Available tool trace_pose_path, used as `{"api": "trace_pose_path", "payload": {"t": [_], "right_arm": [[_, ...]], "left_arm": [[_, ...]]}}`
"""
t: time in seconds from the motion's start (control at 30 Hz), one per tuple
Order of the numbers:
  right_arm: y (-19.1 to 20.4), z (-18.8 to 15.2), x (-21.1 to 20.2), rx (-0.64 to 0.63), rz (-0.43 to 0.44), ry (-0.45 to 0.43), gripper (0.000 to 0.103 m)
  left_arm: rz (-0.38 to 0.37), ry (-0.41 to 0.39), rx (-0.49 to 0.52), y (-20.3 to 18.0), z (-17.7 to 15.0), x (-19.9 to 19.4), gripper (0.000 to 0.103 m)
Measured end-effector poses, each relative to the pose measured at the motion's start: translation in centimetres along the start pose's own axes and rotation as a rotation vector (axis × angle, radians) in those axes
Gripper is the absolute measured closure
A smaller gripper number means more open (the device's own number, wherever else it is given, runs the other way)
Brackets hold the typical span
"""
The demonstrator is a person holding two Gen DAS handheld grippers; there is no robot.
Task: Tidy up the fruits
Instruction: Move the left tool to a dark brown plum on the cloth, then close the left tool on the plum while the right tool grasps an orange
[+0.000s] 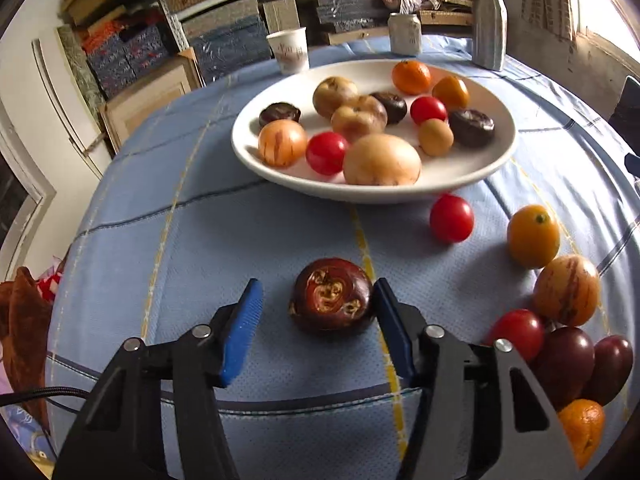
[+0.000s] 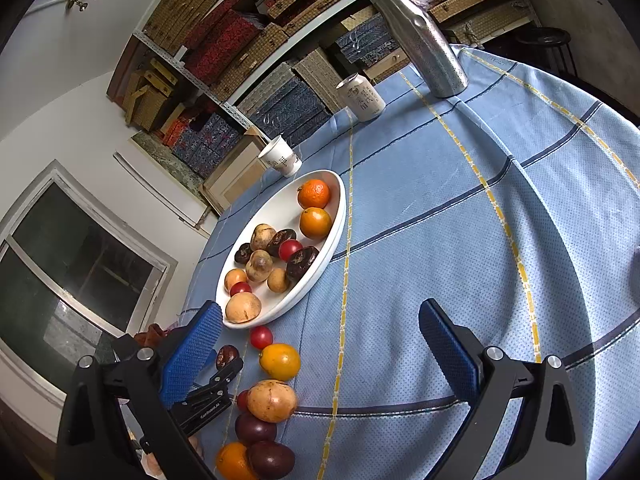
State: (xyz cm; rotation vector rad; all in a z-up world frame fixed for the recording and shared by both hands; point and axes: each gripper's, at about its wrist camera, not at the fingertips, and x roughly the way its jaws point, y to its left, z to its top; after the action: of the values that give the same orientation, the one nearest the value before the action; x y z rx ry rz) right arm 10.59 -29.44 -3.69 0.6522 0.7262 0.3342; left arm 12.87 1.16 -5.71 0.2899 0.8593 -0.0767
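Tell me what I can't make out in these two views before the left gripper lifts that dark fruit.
- Dark fruit, left wrist view: underside hidden; right pad contact unclear, left pad apart.
- Same fruit, right wrist view: mostly hidden behind the left gripper.
- Orange: cut off by that gripper's arm.
- Can: print too small.

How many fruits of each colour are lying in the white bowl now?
In the white bowl:
Red fruits: 2
Orange fruits: 2
Dark brown fruits: 3
Tan fruits: 5
Total: 12
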Motion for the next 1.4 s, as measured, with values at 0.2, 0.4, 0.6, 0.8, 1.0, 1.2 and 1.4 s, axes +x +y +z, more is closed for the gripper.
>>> {"api": "trace_pose_path", "payload": {"t": [0.2,0.4,0.6,0.8,1.0,1.2,1.4], "right_arm": [[0.4,-0.2,0.3,-0.021,-0.004,0.012,0.004],[0.9,-0.5,0.8,-0.059,-0.012,0.024,0.004],[2.2,-1.9,2.9,-0.122,0.025,0.140,0.004],[4.0,-2.6,5.8,-0.147,0.044,0.279,0.015],[7.7,-3.5,7.9,-0.312,-0.060,0.335,0.033],[9.0,-4.9,10.4,-0.421,-0.166,0.380,0.056],[7.7,-4.9,10.7,-0.372,-0.132,0.374,0.064]], "left_arm": [[-0.054,0.003,-0.016,0.0,0.1,0.3,0.061],[-0.035,0.007,-0.078,1.7,0.1,0.1,0.061],[-0.008,0.000,-0.144,3.6,0.2,-0.3,0.061],[-0.009,-0.005,-0.126,3.1,0.2,-0.7,0.061],[-0.023,-0.011,-0.129,3.1,0.1,-1.0,0.061],[-0.026,-0.001,-0.126,2.9,0.1,-0.8,0.061],[-0.034,0.011,-0.120,2.7,0.0,-0.5,0.061]]}}
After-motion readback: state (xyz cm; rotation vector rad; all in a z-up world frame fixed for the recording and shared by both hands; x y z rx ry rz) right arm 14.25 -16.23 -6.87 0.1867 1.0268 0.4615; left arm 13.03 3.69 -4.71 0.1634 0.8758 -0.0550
